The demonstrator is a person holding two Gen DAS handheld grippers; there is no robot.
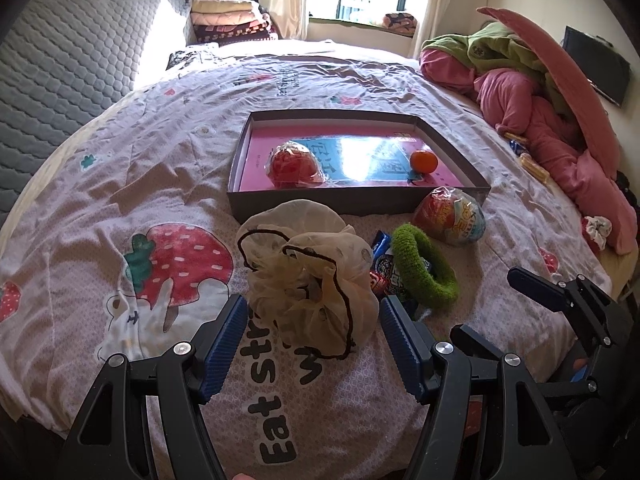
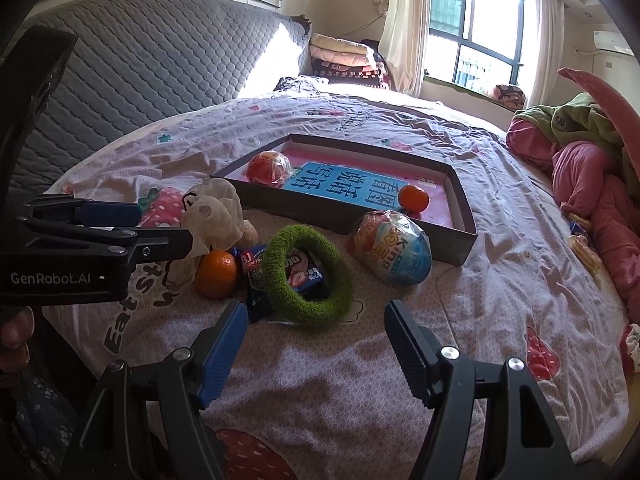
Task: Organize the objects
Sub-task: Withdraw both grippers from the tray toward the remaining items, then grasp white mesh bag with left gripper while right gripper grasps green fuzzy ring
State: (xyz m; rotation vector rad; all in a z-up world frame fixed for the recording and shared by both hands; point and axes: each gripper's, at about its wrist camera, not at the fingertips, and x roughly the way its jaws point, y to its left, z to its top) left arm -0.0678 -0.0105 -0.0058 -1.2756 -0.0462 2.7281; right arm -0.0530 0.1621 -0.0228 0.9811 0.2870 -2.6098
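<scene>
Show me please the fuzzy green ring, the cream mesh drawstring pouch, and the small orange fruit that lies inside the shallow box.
Fuzzy green ring (image 2: 308, 276): right wrist view, on its near woolly band.
Cream mesh drawstring pouch (image 1: 308, 268): left wrist view, on its gathered middle.
Small orange fruit (image 1: 424, 161): left wrist view, on its front face.

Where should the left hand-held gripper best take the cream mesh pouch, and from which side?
Probably at the gathered neck where the dark drawstring runs, coming from above. The cream mesh pouch is a soft, crumpled heap on the bedspread, so only bunched fabric gives the pads something firm. The left hand-held gripper already straddles it, open. An orange lies close beside it.
</scene>
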